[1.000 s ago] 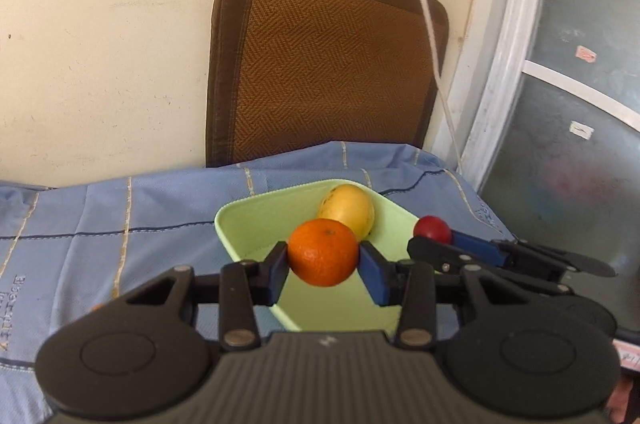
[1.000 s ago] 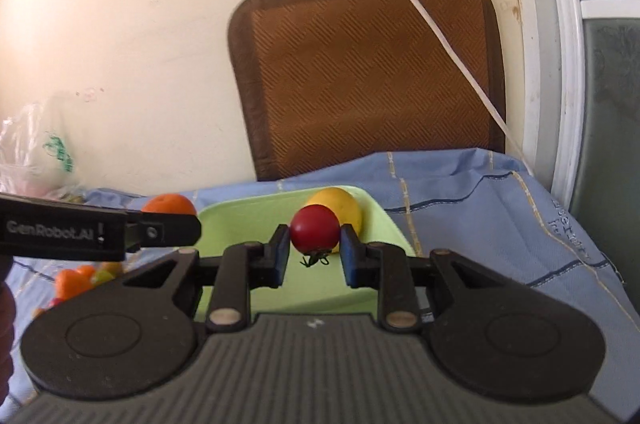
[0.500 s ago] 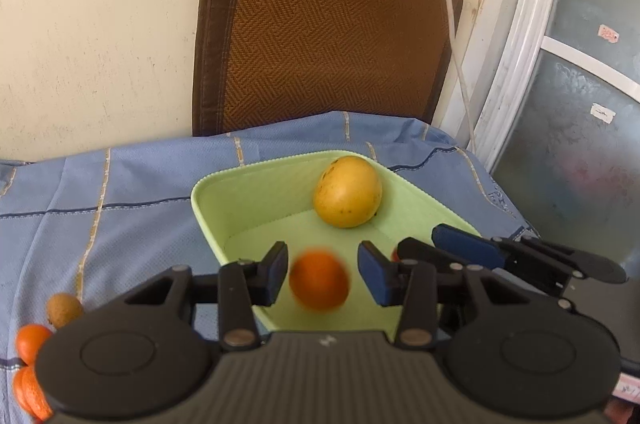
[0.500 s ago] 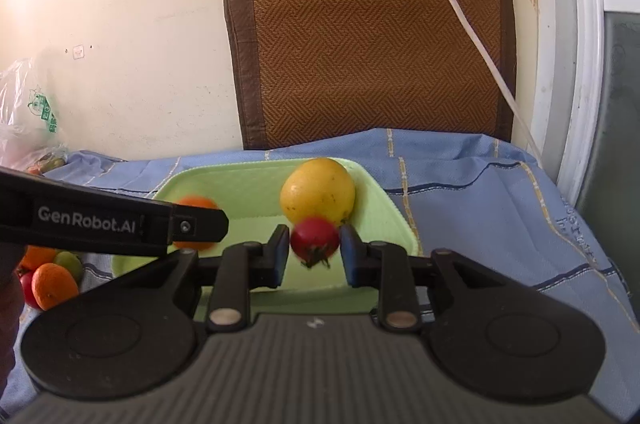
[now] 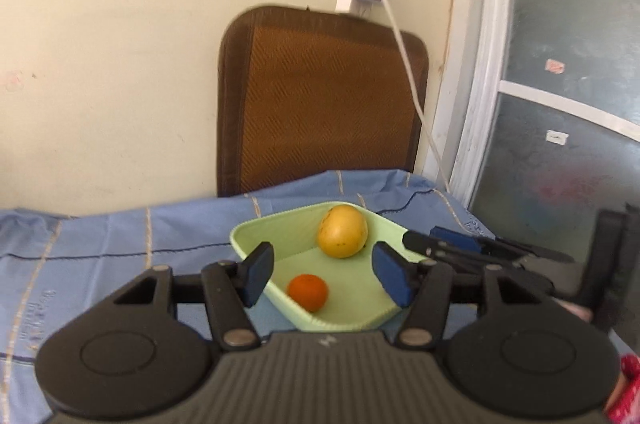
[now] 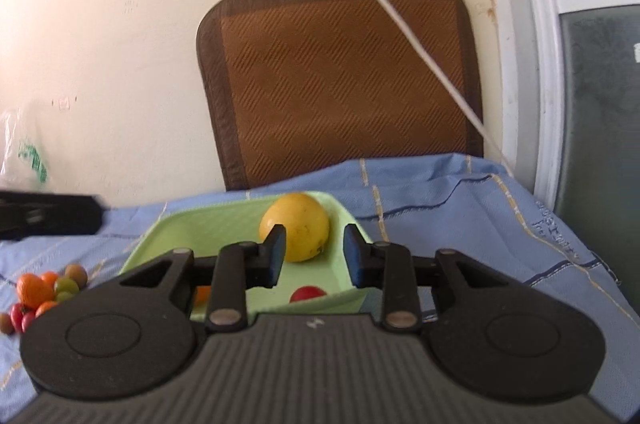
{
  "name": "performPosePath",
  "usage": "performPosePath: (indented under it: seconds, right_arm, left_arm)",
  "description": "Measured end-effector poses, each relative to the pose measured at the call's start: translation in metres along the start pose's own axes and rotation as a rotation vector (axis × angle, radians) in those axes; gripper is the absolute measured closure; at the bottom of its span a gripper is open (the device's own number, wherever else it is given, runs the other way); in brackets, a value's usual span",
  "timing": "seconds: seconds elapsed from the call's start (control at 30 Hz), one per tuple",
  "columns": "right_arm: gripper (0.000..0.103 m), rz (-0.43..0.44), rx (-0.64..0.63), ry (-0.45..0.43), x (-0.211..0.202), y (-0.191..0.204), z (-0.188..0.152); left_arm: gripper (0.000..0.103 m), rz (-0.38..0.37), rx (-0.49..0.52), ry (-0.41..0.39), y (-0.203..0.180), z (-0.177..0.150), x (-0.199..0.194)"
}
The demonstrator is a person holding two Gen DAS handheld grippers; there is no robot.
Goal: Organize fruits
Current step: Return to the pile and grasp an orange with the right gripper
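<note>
A light green tray [image 5: 248,238] [image 6: 160,228] lies on the blue cloth. In it are a yellow fruit [image 5: 342,231] [image 6: 298,226], an orange [image 5: 308,292] and a small red tomato [image 6: 307,294]. My left gripper [image 5: 323,274] hovers over the tray's near side, its jaws opening, nothing between the pads; the orange lies on the tray floor below them. My right gripper [image 6: 315,256] also has its jaws opening and empty, above the tomato, with the yellow fruit behind. The orange shows only as a sliver [image 6: 202,294] in the right wrist view.
A pile of small orange, green and red fruits [image 6: 40,290] lies on the cloth left of the tray. A brown woven cushion [image 5: 320,112] leans on the wall behind. A white cable [image 6: 400,16] hangs across it. A glass door [image 5: 568,112] stands at the right.
Both grippers let go: the orange dropped from the left one and the tomato from the right one into the tray. Both jaws have widened, and the left gripper has pulled back and tipped upward.
</note>
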State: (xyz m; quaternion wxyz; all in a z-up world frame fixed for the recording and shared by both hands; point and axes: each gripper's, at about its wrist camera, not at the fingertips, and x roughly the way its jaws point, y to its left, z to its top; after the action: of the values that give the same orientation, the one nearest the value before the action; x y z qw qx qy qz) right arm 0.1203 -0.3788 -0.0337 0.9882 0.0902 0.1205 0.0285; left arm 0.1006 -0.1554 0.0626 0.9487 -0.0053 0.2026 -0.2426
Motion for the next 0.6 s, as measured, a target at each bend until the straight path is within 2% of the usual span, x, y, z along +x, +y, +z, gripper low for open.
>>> performPosePath:
  seconds: [0.1, 0.27, 0.43, 0.6]
  right_arm:
    - [0.069, -0.011, 0.035, -0.021, -0.003, -0.002, 0.001]
    - [0.069, 0.025, 0.089, 0.007, -0.014, 0.004, 0.003]
    - [0.069, 0.096, 0.113, 0.031, -0.036, 0.028, -0.006]
    - [0.069, 0.189, 0.144, 0.094, -0.048, 0.060, -0.018]
  left_arm:
    - [0.047, 0.042, 0.046, -0.026, 0.006, -0.013, -0.027]
    - [0.047, 0.138, 0.088, -0.023, 0.029, -0.041, -0.064]
    - [0.047, 0.229, 0.027, -0.005, 0.062, -0.065, -0.083]
    - [0.047, 0.285, -0.039, 0.012, 0.090, -0.084, -0.091]
